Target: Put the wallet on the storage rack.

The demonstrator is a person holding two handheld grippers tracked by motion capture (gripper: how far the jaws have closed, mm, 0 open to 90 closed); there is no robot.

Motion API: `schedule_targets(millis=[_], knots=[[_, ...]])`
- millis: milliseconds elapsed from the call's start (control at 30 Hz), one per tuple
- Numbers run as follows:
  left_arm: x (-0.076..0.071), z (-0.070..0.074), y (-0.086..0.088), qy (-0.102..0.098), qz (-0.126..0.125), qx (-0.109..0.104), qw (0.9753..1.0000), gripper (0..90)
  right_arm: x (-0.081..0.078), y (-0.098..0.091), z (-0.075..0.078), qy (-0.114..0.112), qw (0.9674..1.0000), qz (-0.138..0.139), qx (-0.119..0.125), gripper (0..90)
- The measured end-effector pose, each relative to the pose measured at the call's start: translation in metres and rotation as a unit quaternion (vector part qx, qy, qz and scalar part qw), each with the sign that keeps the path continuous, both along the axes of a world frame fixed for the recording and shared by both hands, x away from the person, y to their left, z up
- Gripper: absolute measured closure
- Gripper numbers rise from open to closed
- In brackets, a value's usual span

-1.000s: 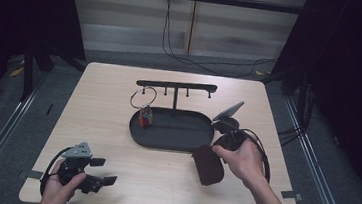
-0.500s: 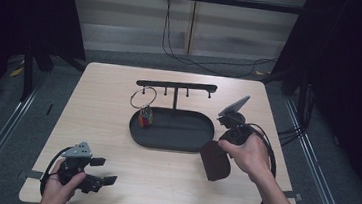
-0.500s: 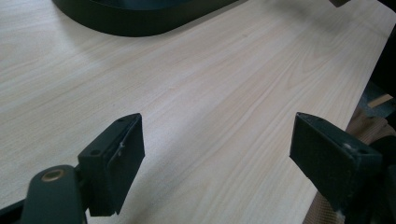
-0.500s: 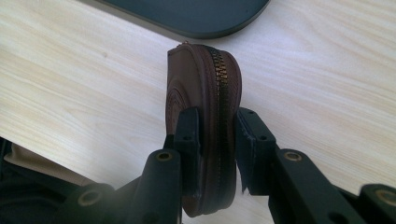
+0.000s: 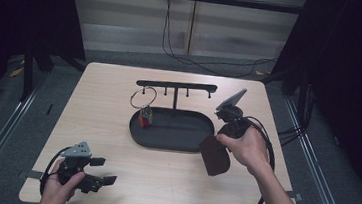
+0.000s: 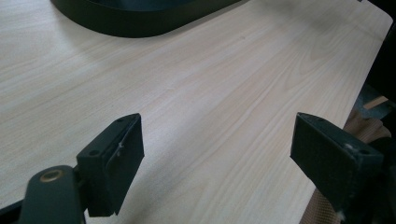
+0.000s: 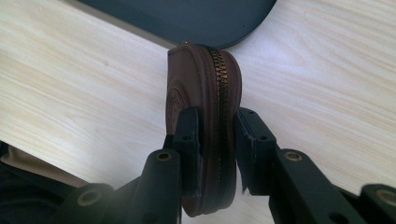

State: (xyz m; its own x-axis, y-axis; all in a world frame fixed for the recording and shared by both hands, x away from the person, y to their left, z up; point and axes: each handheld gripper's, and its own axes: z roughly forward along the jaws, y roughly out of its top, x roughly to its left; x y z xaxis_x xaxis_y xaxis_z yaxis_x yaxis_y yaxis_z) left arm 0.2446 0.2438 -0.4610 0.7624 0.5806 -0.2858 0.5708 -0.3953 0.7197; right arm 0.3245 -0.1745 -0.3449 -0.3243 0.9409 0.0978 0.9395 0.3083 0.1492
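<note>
The right hand-held gripper (image 7: 212,140) is clamped on a brown zippered pouch (image 7: 205,98), held edge-up above the tabletop (image 5: 172,176) just beside the near right end of the black oval tray (image 5: 172,142). No writing is legible on the pouch. The left hand-held gripper (image 6: 217,158) rests near the tabletop's near left corner, jaws wide apart and empty. A key ring (image 5: 143,98) hangs from the tray's rack (image 5: 176,85).

Matt pale wood-grain table (image 5: 118,106), smooth brown leather pouch (image 7: 205,93) (metal zip), matt black tray (image 5: 175,140).
</note>
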Motion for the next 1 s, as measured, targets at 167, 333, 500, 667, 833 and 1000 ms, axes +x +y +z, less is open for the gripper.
schedule_targets(millis=[167,333,500,667,833,1000], knots=[[0.0,0.001,0.0,0.0,-0.002,-0.001,1.0,17.0,0.006,-0.001,0.004,0.002,1.0,-0.002,0.0,71.3],[0.0,0.001,0.001,0.0,-0.001,-0.002,1.0,16.8,0.013,0.001,0.008,0.0,1.0,-0.005,0.001,71.3],[0.0,0.001,0.001,-0.001,-0.001,-0.002,1.0,16.8,0.02,0.004,0.011,-0.004,1.0,-0.003,-0.001,71.3],[0.0,0.001,0.0,-0.002,-0.003,-0.002,1.0,16.8,0.026,0.008,0.019,-0.008,1.0,-0.002,-0.003,71.3],[0.0,0.001,0.001,-0.002,-0.003,-0.002,1.0,16.8,0.033,0.013,0.022,-0.005,1.0,0.0,-0.006,71.3],[-0.001,0.001,0.001,-0.003,-0.005,-0.005,1.0,16.8,0.041,0.015,0.022,-0.005,0.9999,-0.004,-0.008,71.3]])
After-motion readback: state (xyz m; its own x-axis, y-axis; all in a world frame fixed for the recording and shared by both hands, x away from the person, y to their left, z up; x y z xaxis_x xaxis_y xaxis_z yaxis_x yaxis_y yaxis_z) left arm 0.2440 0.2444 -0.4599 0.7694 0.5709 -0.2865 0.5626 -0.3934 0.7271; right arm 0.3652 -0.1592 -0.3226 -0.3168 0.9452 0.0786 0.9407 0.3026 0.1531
